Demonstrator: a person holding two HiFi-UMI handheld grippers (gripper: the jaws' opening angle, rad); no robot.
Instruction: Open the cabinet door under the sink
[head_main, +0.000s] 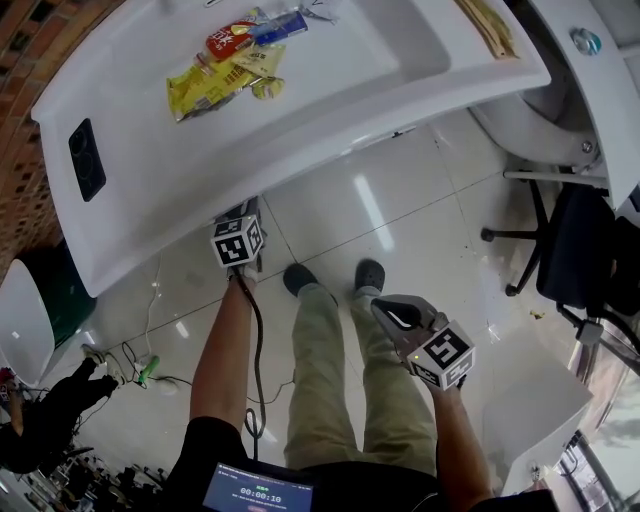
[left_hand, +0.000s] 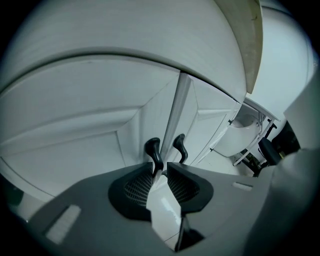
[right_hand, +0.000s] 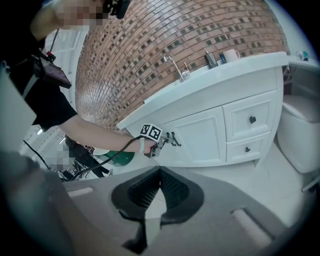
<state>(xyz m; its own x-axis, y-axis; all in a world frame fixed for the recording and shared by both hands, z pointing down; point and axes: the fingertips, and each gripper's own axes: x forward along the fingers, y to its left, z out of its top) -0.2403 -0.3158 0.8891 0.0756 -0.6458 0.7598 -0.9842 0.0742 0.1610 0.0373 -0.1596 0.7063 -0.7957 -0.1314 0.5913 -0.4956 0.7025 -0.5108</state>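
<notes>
Left claw (left_hand: 160, 168) seemingly astride door handle (left_hand: 152, 149)

Two grippers: left gripper (left_hand: 161, 172), right gripper (right_hand: 159, 172). Two black door handles, left handle (left_hand: 153, 151) and right handle (left_hand: 179, 147), at twelve o'clock from the left jaws. Two drawers, upper drawer (right_hand: 240, 120) and lower drawer (right_hand: 260, 144), at two o'clock in the right gripper view (each bears one knob (right_hand: 252, 119)). One faucet (right_hand: 172, 64). One cup (right_hand: 231, 55). One toilet (right_hand: 300, 130). Two shoes, left shoe (head_main: 298, 277) and right shoe (head_main: 370, 273). One chair (head_main: 575, 250) at three o'clock in the head view.
</notes>
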